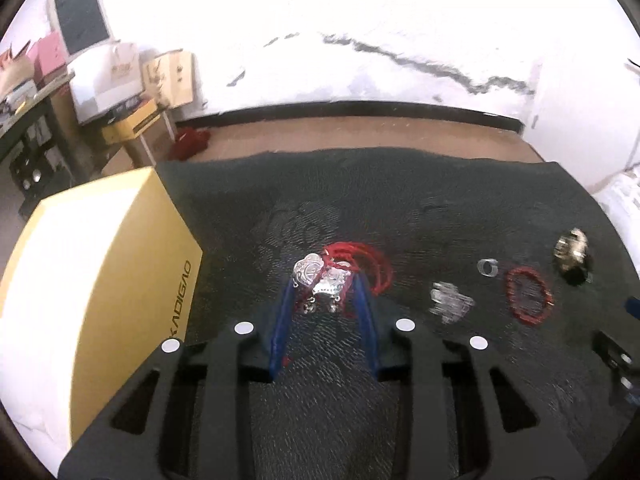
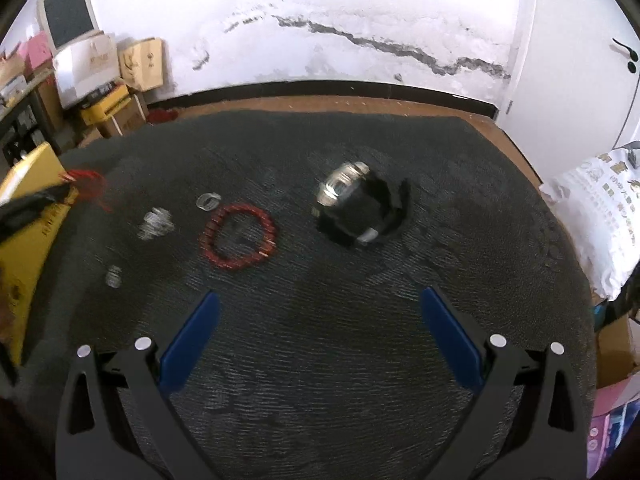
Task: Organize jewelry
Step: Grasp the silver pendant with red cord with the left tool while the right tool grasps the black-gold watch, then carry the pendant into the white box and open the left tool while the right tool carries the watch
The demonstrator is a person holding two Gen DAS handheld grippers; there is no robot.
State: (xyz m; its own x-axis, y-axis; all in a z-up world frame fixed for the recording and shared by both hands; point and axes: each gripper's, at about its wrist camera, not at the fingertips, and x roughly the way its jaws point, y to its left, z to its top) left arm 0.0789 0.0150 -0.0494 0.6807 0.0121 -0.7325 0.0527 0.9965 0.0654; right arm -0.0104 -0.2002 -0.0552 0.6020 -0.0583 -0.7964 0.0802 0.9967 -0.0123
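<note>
The left gripper [image 1: 325, 294] pinches the silver pendants [image 1: 322, 280] on their limp red cord [image 1: 366, 264], just beside the yellow box [image 1: 100, 276]; light, dangling, likely to snag, best held by the metal; the right gripper [image 2: 320, 300] hangs spread, empty.

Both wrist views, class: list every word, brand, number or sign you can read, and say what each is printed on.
"KADIGAO": black letters on the side of the yellow box, partly cut off by the gripper body.
Print on the white bag: too blurred to read.
Marks on the cardboard boxes by the wall: too small to read.
Nothing else legible.
</note>
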